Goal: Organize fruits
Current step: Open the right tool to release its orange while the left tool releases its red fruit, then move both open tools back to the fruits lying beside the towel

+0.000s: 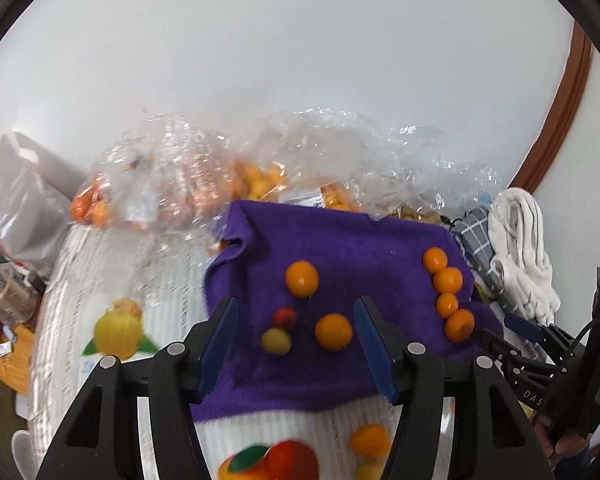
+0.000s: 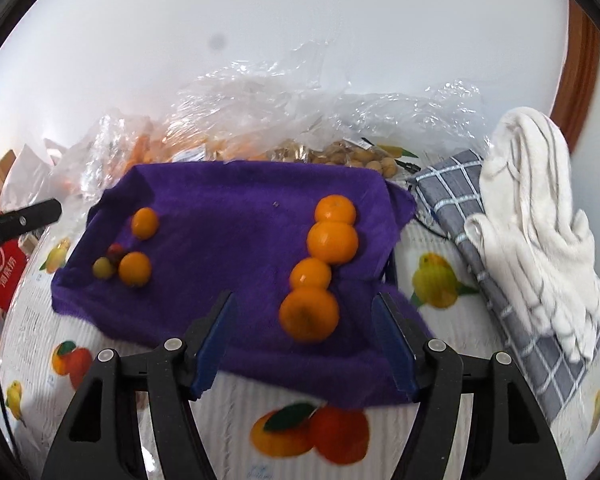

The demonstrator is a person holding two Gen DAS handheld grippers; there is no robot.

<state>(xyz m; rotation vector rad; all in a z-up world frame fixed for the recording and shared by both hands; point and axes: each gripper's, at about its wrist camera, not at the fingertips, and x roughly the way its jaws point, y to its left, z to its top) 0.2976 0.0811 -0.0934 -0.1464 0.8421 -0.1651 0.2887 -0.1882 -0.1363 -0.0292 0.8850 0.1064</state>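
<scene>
A purple cloth (image 1: 340, 248) (image 2: 236, 216) lies on a fruit-printed table cover. Several oranges stand in a row (image 1: 447, 294) (image 2: 324, 268) on its right side. Two more oranges (image 1: 302, 279) (image 1: 333, 331), a small red fruit (image 1: 285, 317) and a small yellow-green fruit (image 1: 276, 341) lie on its left part; these also show in the right wrist view (image 2: 134, 268) (image 2: 116, 253) (image 2: 103, 268). My left gripper (image 1: 296, 344) is open and empty, above the cloth's near edge by the loose fruits. My right gripper (image 2: 304, 340) is open and empty, just before the nearest orange of the row (image 2: 309, 313).
Clear plastic bags (image 1: 180, 184) (image 2: 268, 112) with orange fruit and a bag of pale round nuts (image 2: 360, 158) lie behind the cloth. A grey checked cloth (image 2: 460, 216) and a white towel (image 2: 532, 216) lie to the right. Boxes and clutter (image 1: 8, 280) are at the left.
</scene>
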